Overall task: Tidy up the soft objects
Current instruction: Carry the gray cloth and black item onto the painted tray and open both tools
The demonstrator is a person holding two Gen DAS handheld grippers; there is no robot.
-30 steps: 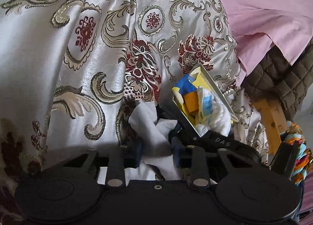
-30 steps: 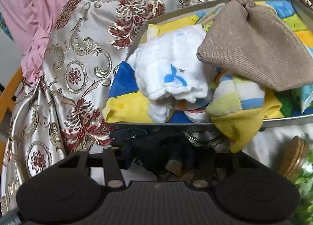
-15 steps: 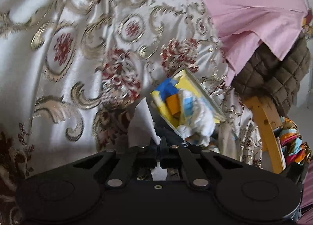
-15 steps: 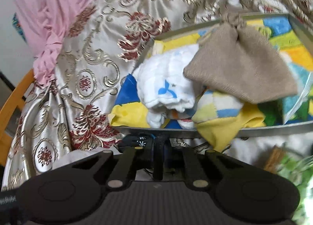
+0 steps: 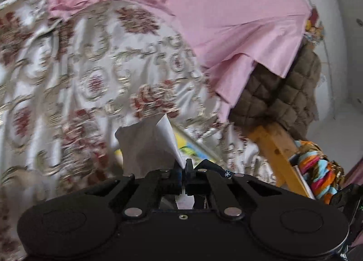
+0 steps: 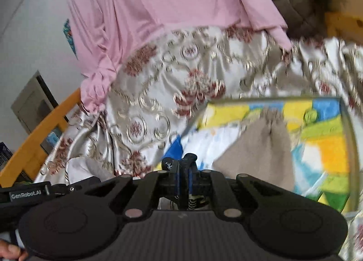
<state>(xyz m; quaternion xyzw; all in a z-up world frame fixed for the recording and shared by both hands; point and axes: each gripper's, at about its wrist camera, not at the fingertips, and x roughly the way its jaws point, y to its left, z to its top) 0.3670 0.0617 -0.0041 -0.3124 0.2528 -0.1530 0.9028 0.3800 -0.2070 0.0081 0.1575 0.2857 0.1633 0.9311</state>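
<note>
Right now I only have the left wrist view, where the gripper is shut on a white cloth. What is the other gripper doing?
Observer: The right gripper is shut on a dark fabric piece with a small white mark.
Operator: I see only a sliver of a colourful tray. Is anything in it?
Observer: Yes, a tan burlap pouch lies in the tray.
Operator: Anything else there?
Observer: A white towel lies in it too, just left of the pouch in the right wrist view.
</note>
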